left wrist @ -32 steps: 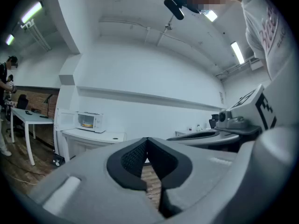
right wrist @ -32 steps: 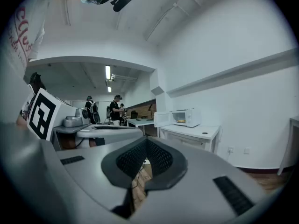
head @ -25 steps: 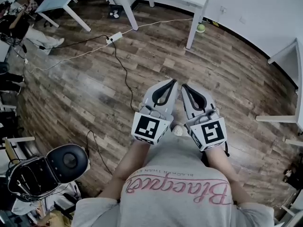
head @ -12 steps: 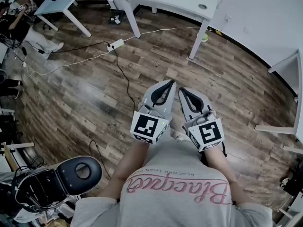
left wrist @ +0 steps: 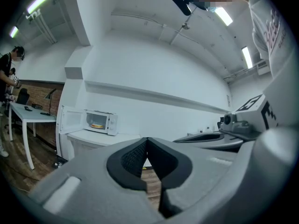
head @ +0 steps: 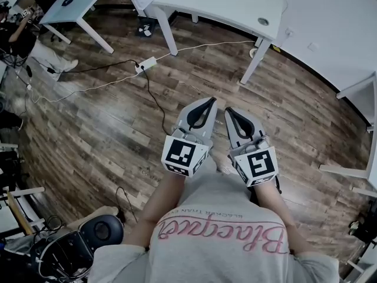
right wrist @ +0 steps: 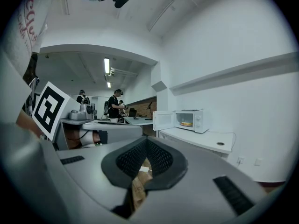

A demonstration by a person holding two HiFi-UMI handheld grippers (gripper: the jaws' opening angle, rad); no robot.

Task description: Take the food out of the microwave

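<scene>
The food [left wrist: 97,124] sits inside the microwave [left wrist: 101,122], door swung open, on the white table [right wrist: 205,141]; it's well apart from both grippers. It's too small to name; looks flat and yellow-orange, likely on a dish; judge it stiff, light, maybe hot, rim slick. Take the near rim and keep it level so nothing slides. On your left gripper [left wrist: 147,140] the jaws are pressed together, nothing between; on your right gripper [right wrist: 147,139] the tips meet, empty too. You hold both side by side ahead of your chest, pointing about level, marker cubes toward you; spread one pair before reaching in.
</scene>
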